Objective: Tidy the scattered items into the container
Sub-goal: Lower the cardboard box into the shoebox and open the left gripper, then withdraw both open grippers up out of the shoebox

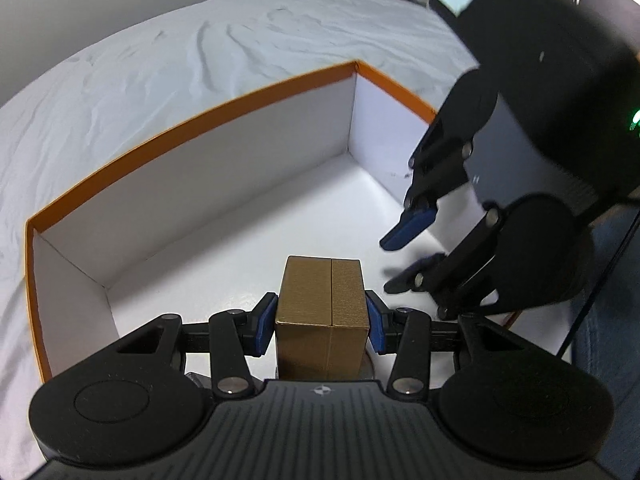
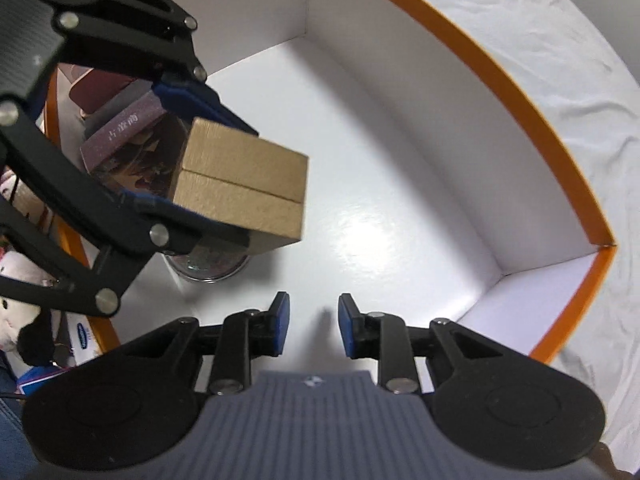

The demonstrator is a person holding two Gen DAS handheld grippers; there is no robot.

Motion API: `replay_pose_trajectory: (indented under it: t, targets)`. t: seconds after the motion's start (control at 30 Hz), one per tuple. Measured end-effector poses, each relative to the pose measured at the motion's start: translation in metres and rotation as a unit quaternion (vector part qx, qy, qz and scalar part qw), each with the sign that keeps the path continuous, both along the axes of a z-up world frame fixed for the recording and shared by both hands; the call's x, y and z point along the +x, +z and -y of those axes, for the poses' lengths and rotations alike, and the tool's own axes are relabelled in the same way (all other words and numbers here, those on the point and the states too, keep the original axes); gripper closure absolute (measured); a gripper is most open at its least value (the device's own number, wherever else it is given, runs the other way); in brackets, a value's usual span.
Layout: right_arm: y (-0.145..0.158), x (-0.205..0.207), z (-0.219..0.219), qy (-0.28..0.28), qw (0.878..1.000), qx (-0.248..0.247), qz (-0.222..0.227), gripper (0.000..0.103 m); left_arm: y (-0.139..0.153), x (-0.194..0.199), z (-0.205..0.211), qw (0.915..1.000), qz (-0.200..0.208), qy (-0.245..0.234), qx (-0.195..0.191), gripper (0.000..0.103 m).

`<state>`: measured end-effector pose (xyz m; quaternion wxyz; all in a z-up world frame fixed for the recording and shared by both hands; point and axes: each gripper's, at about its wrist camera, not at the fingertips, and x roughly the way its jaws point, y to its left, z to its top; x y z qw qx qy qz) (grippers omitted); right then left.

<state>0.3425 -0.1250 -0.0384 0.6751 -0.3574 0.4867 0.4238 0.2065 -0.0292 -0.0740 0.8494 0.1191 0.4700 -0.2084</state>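
Note:
A gold cardboard box (image 1: 322, 312) sits between the blue pads of my left gripper (image 1: 322, 322), which is shut on it and holds it above the white floor of the orange-rimmed container (image 1: 192, 120). In the right wrist view the same gold box (image 2: 244, 188) hangs over the container's left side, held by the left gripper (image 2: 212, 168). My right gripper (image 2: 313, 324) is open with nothing between its fingers, low over the container floor. In the left wrist view the right gripper (image 1: 400, 258) comes in from the right, close to the box.
A round clear jar-like item (image 2: 208, 268) lies on the container floor under the held box. Outside the container's left wall (image 2: 68, 240) are a purple box (image 2: 120, 128), a plush toy (image 2: 16, 320) and a blue-and-white package (image 2: 80, 336). White wrinkled cloth (image 1: 200, 40) surrounds the container.

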Motion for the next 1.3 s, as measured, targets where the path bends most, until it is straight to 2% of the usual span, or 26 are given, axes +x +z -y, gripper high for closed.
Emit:
replay_pose_trajectory:
  t: [0.2,0.33,0.5,0.63,0.8,0.97,1.03,1.1,1.3]
  targets:
    - [0.007,-0.008,-0.002,0.011,1.000,0.022,0.002,0.074,-0.003,0.010,-0.007,0.9973,-0.044,0.021,-0.056,0.051]
    - [0.008,-0.011,-0.006,0.014,1.000,0.022,0.000,0.074,-0.005,0.012,-0.004,0.9964,-0.066,0.014,-0.052,0.051]
    - [0.009,-0.016,-0.011,0.014,1.000,0.020,0.002,0.074,-0.007,0.017,-0.009,0.9937,-0.085,0.020,-0.071,0.050]
    - [0.011,-0.021,-0.015,0.016,1.000,0.020,0.004,0.074,-0.003,0.013,-0.006,0.9951,-0.079,0.013,-0.058,0.049]
    - [0.012,-0.026,-0.021,0.018,1.000,0.021,0.007,0.074,0.005,0.013,-0.010,0.9950,-0.078,0.015,-0.061,0.049]
    - [0.015,-0.035,-0.027,0.025,0.999,0.033,0.016,0.076,0.009,0.012,-0.011,0.9944,-0.087,0.014,-0.059,0.064]
    - [0.016,-0.040,-0.032,0.032,0.999,0.037,0.023,0.082,0.010,0.012,-0.014,0.9937,-0.093,0.012,-0.062,0.070]
    - [0.017,-0.045,-0.036,0.042,0.998,0.041,0.028,0.086,0.012,0.009,-0.016,0.9932,-0.097,0.011,-0.062,0.071]
    - [0.021,-0.056,-0.050,0.061,0.996,0.053,0.039,0.087,0.014,0.010,-0.021,0.9926,-0.110,0.021,-0.047,0.071]
